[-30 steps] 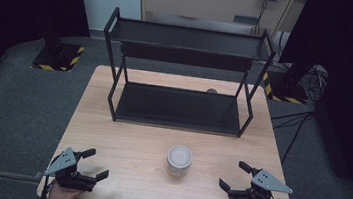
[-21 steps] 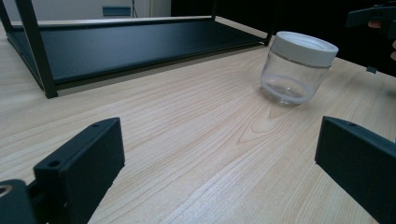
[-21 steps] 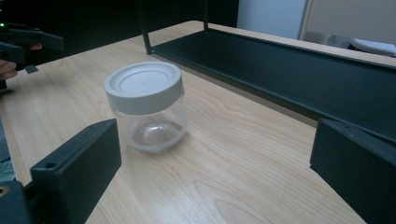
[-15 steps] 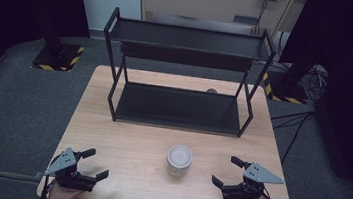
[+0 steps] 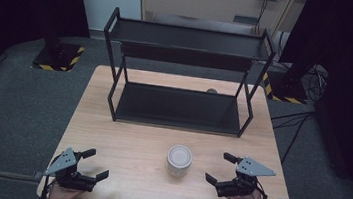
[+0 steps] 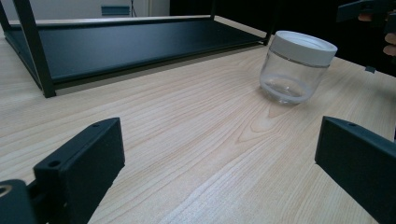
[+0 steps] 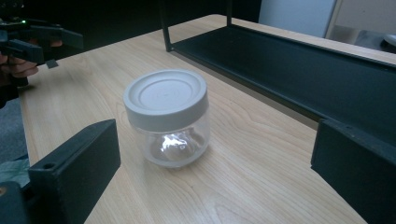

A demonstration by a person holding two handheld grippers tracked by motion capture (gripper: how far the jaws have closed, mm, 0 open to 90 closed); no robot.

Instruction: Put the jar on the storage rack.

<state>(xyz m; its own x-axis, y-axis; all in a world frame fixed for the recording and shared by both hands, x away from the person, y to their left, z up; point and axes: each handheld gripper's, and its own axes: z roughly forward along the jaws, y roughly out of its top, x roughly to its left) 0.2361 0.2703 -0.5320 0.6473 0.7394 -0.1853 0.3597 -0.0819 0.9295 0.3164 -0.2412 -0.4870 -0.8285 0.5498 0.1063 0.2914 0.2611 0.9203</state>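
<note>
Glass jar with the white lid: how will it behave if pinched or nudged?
The jar looks empty, so probably light for its size. Its clear rounded wall appears smooth and glossy, so the jaws may slip; the lid looks like a surer hold. It stands upright and squat on the table, so a nudge likely slides rather than tips it.

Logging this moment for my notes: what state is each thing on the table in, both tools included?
Jar: upright on the table, lid on, looks empty, not held.
Rack: standing, both shelves bare.
Left tool: open, holding nothing.
Right tool: open, holding nothing, beside the jar.
</note>
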